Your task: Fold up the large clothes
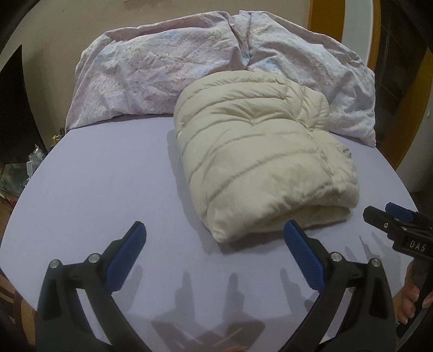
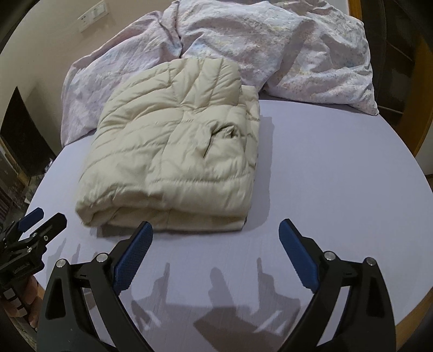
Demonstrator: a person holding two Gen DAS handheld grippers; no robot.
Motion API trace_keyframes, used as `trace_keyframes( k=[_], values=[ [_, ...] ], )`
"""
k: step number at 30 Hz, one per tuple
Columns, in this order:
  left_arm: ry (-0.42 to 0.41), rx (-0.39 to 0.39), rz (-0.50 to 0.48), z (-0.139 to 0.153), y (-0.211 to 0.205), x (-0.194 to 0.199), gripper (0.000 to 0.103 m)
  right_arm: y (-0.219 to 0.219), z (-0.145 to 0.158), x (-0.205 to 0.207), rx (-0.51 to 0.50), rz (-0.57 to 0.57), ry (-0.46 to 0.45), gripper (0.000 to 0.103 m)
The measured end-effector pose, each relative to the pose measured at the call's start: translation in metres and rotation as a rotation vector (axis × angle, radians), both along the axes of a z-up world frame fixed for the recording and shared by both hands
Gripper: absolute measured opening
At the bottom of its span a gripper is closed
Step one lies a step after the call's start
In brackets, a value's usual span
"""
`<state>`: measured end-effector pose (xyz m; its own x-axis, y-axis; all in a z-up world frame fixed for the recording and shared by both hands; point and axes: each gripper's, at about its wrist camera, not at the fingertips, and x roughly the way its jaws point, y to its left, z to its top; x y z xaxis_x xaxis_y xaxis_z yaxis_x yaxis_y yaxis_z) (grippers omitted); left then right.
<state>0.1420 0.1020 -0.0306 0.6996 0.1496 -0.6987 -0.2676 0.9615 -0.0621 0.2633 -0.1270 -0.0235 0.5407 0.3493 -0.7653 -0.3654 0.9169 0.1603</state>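
A cream quilted puffer jacket (image 1: pixel 259 151) lies folded into a thick rectangular bundle on the lavender bed sheet (image 1: pixel 108 184); it also shows in the right wrist view (image 2: pixel 176 151). My left gripper (image 1: pixel 213 230) is open and empty, just in front of the bundle's near edge, its right finger close to the jacket's corner. My right gripper (image 2: pixel 215 230) is open and empty, a little in front of the bundle's folded edge. The right gripper shows at the right edge of the left wrist view (image 1: pixel 389 216), the left one at the left edge of the right wrist view (image 2: pixel 40 219).
A crumpled pale floral duvet (image 1: pixel 216 62) is heaped along the far side of the bed, behind the jacket (image 2: pixel 270 43). The bed edge curves close on both sides. A wooden door frame (image 1: pixel 324 10) stands at the far right, dark furniture (image 2: pixel 21 135) at the left.
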Motion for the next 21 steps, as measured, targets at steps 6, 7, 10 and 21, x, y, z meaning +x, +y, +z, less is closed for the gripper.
trace_keyframes(
  k=[6,7,10,21],
  values=[
    [0.003,-0.023,-0.017,0.003,-0.011,-0.019,0.101,-0.004,0.004,-0.020,0.008,0.013,0.010,0.096],
    [0.003,-0.026,-0.023,0.003,-0.013,-0.023,0.101,-0.005,0.005,-0.023,0.012,0.017,0.009,0.096],
    [0.008,-0.037,-0.033,0.004,-0.019,-0.031,0.101,-0.007,0.008,-0.033,0.017,0.025,0.003,0.096],
    [0.015,-0.058,-0.048,0.010,-0.031,-0.055,0.101,-0.019,0.018,-0.060,0.061,0.030,-0.002,0.096]
  ],
)
